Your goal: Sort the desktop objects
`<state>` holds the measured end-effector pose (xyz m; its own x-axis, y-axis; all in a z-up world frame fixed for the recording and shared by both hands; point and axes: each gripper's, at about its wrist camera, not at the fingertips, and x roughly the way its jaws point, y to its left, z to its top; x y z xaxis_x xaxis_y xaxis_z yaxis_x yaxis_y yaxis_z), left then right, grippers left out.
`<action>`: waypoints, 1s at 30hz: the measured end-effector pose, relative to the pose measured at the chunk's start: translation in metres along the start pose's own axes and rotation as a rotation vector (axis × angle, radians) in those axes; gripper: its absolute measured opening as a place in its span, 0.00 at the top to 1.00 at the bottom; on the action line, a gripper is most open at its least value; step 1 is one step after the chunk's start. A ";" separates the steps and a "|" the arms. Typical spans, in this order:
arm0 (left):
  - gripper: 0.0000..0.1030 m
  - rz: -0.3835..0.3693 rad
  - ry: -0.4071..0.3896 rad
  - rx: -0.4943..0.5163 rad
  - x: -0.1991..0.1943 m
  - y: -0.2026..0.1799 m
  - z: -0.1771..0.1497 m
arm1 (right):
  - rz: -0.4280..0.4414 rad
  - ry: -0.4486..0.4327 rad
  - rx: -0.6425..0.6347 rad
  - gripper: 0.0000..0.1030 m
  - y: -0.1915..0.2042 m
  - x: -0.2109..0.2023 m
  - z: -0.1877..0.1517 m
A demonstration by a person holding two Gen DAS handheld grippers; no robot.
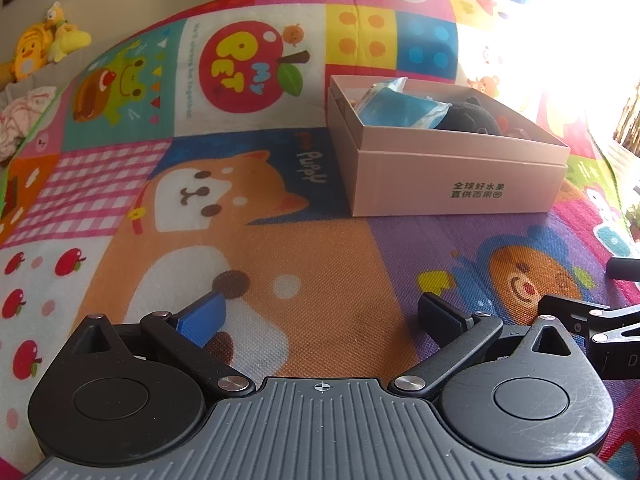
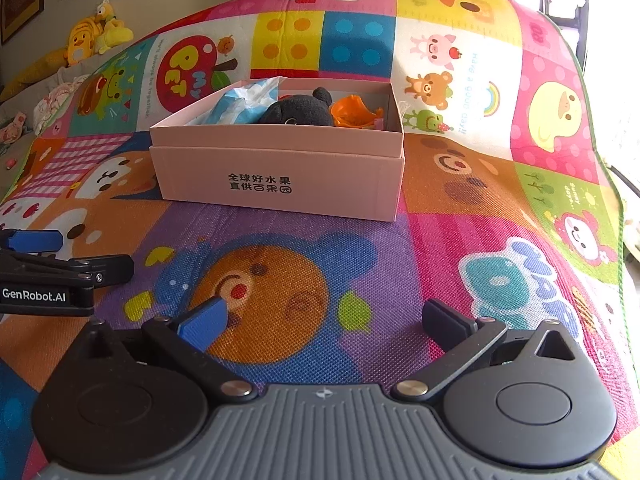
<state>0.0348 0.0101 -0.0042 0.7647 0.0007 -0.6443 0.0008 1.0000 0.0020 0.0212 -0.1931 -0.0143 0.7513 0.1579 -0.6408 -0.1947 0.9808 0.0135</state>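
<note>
— Nearest to us, the left gripper (image 1: 320,316) hangs over the play mat (image 1: 328,272), fingers spread wide with nothing between them. Do we see the same on the other side?

— We do: the right gripper (image 2: 324,318) is likewise spread and empty above the mat's bear picture.

— Where are the objects?

— Inside the pink box (image 2: 280,172), which sits on the mat ahead of both grippers. We note a blue packet (image 2: 244,106), a black plush toy (image 2: 300,112) and an orange item (image 2: 354,112), side by side.
</note>
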 end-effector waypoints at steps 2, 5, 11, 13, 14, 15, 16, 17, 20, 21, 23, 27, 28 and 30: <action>0.00 -0.002 0.000 -0.002 0.001 0.000 0.001 | 0.001 0.000 0.001 0.00 -0.002 0.000 0.000; 0.00 -0.002 -0.001 -0.004 0.000 -0.001 0.000 | 0.000 -0.001 -0.004 0.00 -0.003 0.000 0.000; 0.00 0.003 -0.003 -0.005 0.000 0.002 0.001 | 0.005 -0.002 -0.002 0.00 -0.005 0.001 -0.001; 0.00 0.012 -0.004 -0.005 -0.001 0.000 -0.001 | 0.003 -0.002 -0.004 0.00 -0.005 0.001 -0.001; 0.00 0.016 -0.004 -0.011 -0.002 -0.001 -0.002 | 0.004 -0.002 -0.004 0.00 -0.004 0.001 -0.001; 0.00 0.022 -0.006 -0.017 -0.003 -0.002 -0.004 | 0.003 -0.002 -0.005 0.00 -0.004 0.001 -0.001; 0.00 0.026 -0.006 -0.019 -0.003 -0.002 -0.003 | 0.003 -0.002 -0.004 0.00 -0.004 0.001 -0.001; 0.00 0.032 -0.006 -0.023 -0.005 -0.003 -0.005 | 0.003 -0.002 -0.005 0.00 -0.004 0.001 0.000; 0.00 0.044 -0.008 -0.033 -0.008 -0.004 -0.007 | 0.004 -0.001 -0.010 0.00 -0.003 0.002 0.000; 0.00 0.045 -0.008 -0.033 -0.009 -0.004 -0.008 | 0.006 -0.001 -0.010 0.00 -0.004 0.003 0.001; 0.00 0.040 -0.007 -0.036 -0.009 -0.004 -0.008 | 0.011 0.000 -0.014 0.00 -0.004 0.004 0.002; 0.00 0.051 -0.007 -0.024 -0.009 -0.007 -0.009 | 0.020 0.001 -0.026 0.00 -0.001 0.007 0.004; 0.00 0.053 -0.007 -0.022 -0.010 -0.007 -0.009 | 0.025 0.001 -0.030 0.00 0.000 0.009 0.006; 0.00 0.052 -0.006 -0.022 -0.009 -0.007 -0.009 | 0.031 0.000 -0.034 0.00 0.001 0.011 0.008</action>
<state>0.0220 0.0033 -0.0048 0.7674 0.0527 -0.6390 -0.0534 0.9984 0.0182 0.0343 -0.1895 -0.0153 0.7442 0.1884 -0.6408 -0.2394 0.9709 0.0074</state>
